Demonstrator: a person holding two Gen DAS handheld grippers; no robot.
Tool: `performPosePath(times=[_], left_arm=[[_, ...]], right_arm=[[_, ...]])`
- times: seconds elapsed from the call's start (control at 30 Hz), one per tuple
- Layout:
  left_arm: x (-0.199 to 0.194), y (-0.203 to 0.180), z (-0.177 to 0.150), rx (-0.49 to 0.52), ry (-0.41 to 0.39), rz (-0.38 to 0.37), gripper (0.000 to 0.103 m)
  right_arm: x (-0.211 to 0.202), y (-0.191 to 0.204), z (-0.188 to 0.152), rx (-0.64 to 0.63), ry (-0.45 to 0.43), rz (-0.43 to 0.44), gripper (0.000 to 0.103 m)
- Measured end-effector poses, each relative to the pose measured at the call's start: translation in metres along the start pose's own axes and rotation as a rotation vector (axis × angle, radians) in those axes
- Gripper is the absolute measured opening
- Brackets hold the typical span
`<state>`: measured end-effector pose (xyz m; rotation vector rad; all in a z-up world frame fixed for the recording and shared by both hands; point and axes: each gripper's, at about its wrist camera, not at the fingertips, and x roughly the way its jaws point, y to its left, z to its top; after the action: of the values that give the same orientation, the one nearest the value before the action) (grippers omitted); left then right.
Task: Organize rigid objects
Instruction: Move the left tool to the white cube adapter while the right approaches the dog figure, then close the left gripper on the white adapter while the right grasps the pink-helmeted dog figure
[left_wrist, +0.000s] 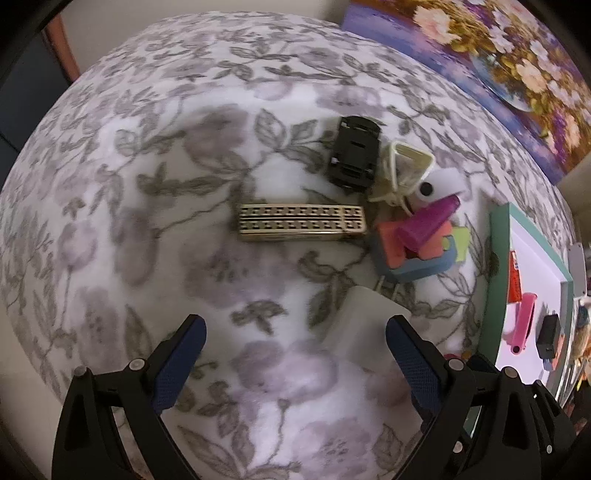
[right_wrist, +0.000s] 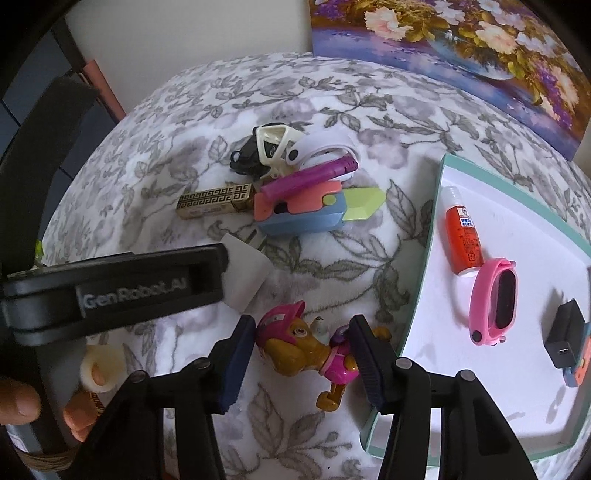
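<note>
the right tool is clamped across the toy dog, whose body lies crosswise between the pads, tray just right.

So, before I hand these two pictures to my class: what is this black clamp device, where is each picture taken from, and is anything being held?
A person holds a hand-held two-finger gripper in each hand, each carrying a camera looking along its fingers. One picture is from the left gripper, open over the flowered cloth. The other is from the right gripper, shut on a brown-and-pink toy puppy figure. Beside it lies a white tray with a green rim.
</note>
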<state>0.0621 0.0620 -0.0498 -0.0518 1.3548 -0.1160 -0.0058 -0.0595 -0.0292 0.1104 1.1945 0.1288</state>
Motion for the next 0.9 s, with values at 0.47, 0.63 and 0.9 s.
performPosePath(times=[0.47,0.63,0.9], left_arm=[[0.012,-0.034,0.004,0.116,0.015,-0.015,0.084],[0.019,-0.039,0.0,0.132,0.037,-0.043,0.071],[0.017,-0.031,-0.003,0.118,0.029,-0.045,0.047]], right_arm=[[0.001,-0.002,0.002,0.006,-0.001,0.007,0.056],[0.001,-0.001,0.002,0.005,0.0,0.007,0.056],[0.002,-0.001,0.001,0.003,0.001,0.006,0.056]])
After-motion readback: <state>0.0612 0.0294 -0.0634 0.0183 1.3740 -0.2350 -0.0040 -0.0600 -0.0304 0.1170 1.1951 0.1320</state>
